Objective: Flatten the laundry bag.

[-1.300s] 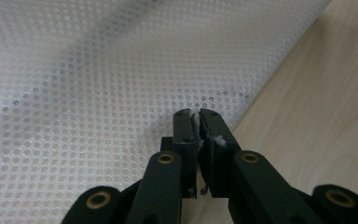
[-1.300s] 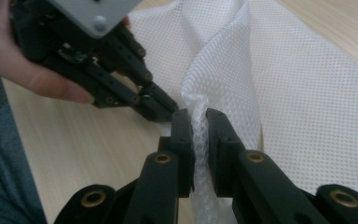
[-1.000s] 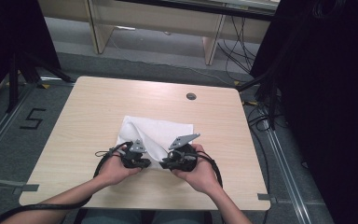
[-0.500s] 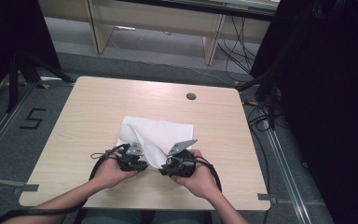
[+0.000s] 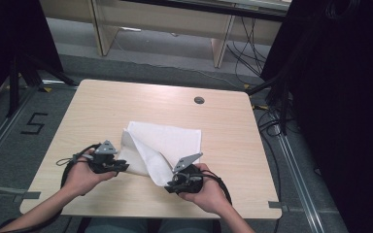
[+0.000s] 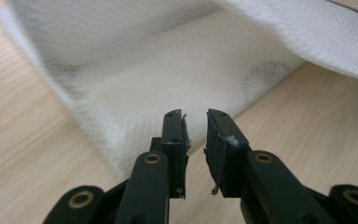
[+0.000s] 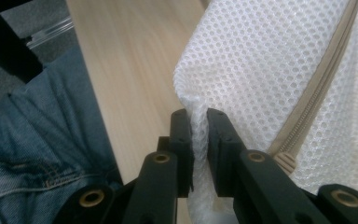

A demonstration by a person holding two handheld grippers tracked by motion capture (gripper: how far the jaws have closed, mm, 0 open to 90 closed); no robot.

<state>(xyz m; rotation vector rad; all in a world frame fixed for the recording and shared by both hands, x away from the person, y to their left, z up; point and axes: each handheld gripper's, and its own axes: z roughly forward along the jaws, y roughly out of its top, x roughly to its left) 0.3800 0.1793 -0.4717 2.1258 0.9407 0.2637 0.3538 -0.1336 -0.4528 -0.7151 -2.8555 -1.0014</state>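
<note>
We see the right gripper [image 5: 171,187] pulled back toward the table's [image 5: 102,102] near edge since a second ago, jaws pinched on the white mesh laundry bag [image 5: 167,143], while the left gripper [image 5: 122,166] sits left of it, jaws narrowly apart, seemingly empty.

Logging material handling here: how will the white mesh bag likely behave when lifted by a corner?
Probably floppy: the mesh bag folds and drapes where the right hand-held gripper pinches it. Likely light, being thin open mesh. A corner lift should let the rest sag and drag.
</note>
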